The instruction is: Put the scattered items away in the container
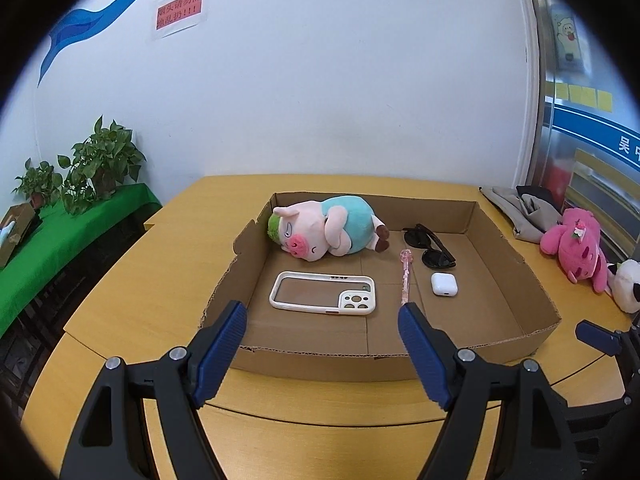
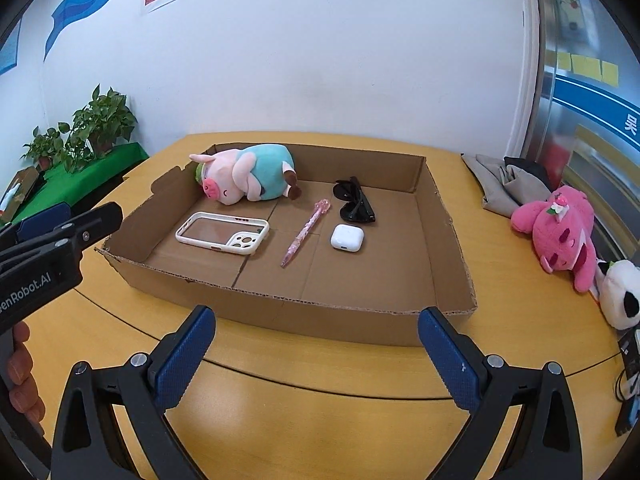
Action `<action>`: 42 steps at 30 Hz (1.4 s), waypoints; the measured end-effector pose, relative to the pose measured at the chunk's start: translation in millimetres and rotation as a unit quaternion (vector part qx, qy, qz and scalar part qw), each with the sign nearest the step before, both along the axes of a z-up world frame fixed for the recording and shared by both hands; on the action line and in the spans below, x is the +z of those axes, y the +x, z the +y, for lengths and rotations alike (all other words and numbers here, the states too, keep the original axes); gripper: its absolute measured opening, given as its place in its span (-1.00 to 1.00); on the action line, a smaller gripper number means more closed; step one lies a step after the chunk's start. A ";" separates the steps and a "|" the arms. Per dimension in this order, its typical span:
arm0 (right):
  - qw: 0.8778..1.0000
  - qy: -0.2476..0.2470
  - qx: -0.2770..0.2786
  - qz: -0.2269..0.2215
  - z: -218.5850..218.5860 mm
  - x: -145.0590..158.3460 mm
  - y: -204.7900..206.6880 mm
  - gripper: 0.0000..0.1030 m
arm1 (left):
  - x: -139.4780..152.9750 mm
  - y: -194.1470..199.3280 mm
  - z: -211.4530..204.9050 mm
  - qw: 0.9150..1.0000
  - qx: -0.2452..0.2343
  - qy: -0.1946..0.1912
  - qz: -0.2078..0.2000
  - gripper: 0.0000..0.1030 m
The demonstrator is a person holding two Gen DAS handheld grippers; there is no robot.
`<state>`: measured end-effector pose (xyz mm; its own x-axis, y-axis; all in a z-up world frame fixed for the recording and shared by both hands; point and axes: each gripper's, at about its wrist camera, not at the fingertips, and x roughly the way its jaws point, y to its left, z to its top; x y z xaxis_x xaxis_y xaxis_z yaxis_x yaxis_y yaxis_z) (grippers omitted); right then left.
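Note:
A shallow cardboard box point(image 1: 508, 248) point(image 2: 444, 208) lies on the yellow table. Inside it are a pig plush point(image 1: 328, 228) point(image 2: 248, 178), a white phone case point(image 1: 324, 292) point(image 2: 222, 233), a pink pen point(image 1: 406, 276) point(image 2: 306, 232), black sunglasses point(image 1: 430, 246) point(image 2: 354, 200) and a white earbud case point(image 1: 444, 284) point(image 2: 347, 237). My left gripper point(image 1: 324, 316) hovers open over the box's near edge, nothing between its fingers. My right gripper point(image 2: 316, 320) stands open before the box's near wall, also empty.
A pink plush point(image 1: 576, 244) point(image 2: 560, 228) and a panda plush point(image 1: 628, 284) point(image 2: 620, 292) lie on the table right of the box, beside grey cloth point(image 1: 520, 208) point(image 2: 500, 184). Potted plants point(image 1: 96, 164) stand on a green-covered bench at the left. A hand point(image 2: 20, 372) holds the left gripper's handle.

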<state>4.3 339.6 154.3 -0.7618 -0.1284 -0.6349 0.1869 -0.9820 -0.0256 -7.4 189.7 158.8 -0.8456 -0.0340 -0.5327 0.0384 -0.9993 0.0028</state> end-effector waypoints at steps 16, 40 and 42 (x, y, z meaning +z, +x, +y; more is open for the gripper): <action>1.000 -0.006 -0.015 -0.004 12.4 -5.6 3.9 0.99 | -12.5 -1.2 22.5 1.000 -0.026 0.005 -0.014 0.52; 1.000 -0.007 -0.010 -0.013 6.6 -12.7 -1.1 0.99 | -28.5 -4.4 14.2 0.999 -0.018 0.010 -0.032 0.52; 1.000 -0.006 -0.008 -0.014 6.8 -13.7 -1.7 0.99 | -29.9 -5.1 14.3 0.999 -0.023 0.014 -0.037 0.52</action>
<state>2.6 346.4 140.6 -0.7459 -0.1232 -0.6546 0.1713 -0.9852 -0.0098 -12.5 204.0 128.9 -0.8039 0.0191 -0.5944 -0.0064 -0.9997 -0.0234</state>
